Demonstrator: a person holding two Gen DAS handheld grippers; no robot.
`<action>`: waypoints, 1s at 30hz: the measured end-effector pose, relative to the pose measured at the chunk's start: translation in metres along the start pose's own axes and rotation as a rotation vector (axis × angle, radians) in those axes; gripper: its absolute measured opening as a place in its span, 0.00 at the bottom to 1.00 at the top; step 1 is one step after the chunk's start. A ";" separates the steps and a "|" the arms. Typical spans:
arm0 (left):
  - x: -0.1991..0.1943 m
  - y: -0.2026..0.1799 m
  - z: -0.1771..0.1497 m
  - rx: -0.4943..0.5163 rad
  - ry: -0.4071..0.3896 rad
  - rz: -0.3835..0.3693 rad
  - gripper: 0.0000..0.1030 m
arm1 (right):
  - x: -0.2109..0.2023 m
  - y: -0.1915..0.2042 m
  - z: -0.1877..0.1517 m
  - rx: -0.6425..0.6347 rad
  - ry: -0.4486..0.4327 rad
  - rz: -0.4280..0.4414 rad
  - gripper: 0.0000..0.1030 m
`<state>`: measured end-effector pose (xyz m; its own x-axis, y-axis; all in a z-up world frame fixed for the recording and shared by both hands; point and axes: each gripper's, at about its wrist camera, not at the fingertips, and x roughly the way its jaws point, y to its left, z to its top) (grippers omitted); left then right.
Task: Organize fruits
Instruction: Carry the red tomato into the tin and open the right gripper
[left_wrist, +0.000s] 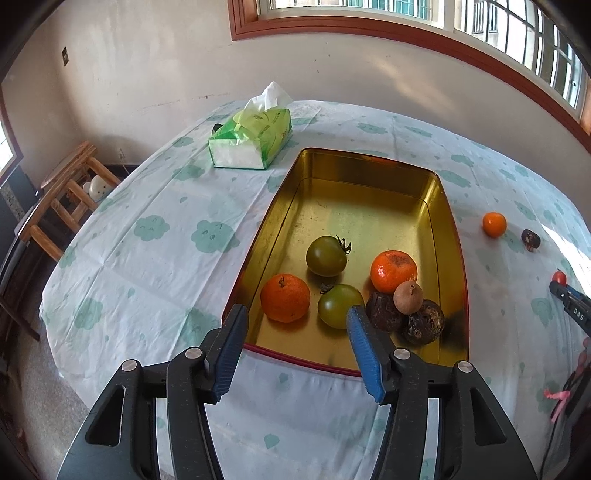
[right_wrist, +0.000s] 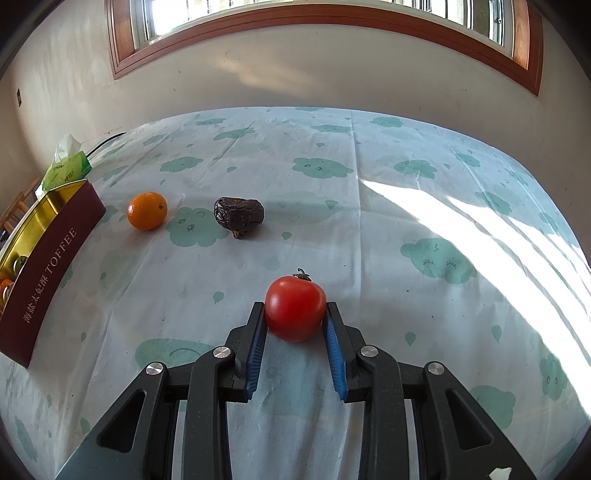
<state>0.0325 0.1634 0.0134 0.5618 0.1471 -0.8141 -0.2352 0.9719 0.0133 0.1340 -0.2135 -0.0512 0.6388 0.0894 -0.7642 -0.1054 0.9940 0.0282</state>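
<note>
Fruit lies partly in a gold tin (left_wrist: 441, 206) and partly loose on a table (left_wrist: 155, 192) covered by a pale cloth printed with green clouds. The left gripper (left_wrist: 297, 314) hangs over the tin's near end with its blue pads spread apart and nothing between them. Inside the tin, toward the near end, sit two green tomatoes (left_wrist: 326, 256), two oranges (left_wrist: 285, 297), two dark wrinkled fruits (left_wrist: 423, 322) and a small brown fruit (left_wrist: 407, 297) resting on top of the dark pair. The nearer green tomato lies between the left orange and the dark fruits. The tin's far half is bare metal.

The right gripper (right_wrist: 295, 314) pinches a red tomato (right_wrist: 295, 308) between its pads, stem pointing away from the camera; whether the tomato touches the cloth cannot be told. Beyond it on the cloth lie a small orange (right_wrist: 147, 210) and a dark shrivelled fruit (right_wrist: 239, 215), near each other but apart. The small orange is close to the tin's maroon side, which reads TOFFEE.

A green tissue pack (left_wrist: 251, 138) stands beside the tin's far left corner. A wooden stool (left_wrist: 61, 199) stands off the table's left edge, and a window (right_wrist: 325, 22) with a brown frame runs along the wall.
</note>
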 end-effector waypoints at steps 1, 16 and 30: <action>0.000 0.001 -0.001 -0.007 0.003 -0.004 0.55 | -0.002 0.002 0.000 0.013 0.005 0.023 0.28; -0.011 0.028 -0.013 -0.079 -0.005 0.011 0.55 | -0.058 0.168 0.010 -0.273 -0.037 0.375 0.28; -0.018 0.060 -0.024 -0.123 -0.001 0.053 0.56 | -0.049 0.270 -0.015 -0.450 0.052 0.470 0.28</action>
<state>-0.0108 0.2147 0.0153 0.5470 0.1983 -0.8133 -0.3601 0.9328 -0.0147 0.0630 0.0495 -0.0162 0.4097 0.4941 -0.7668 -0.6806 0.7253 0.1037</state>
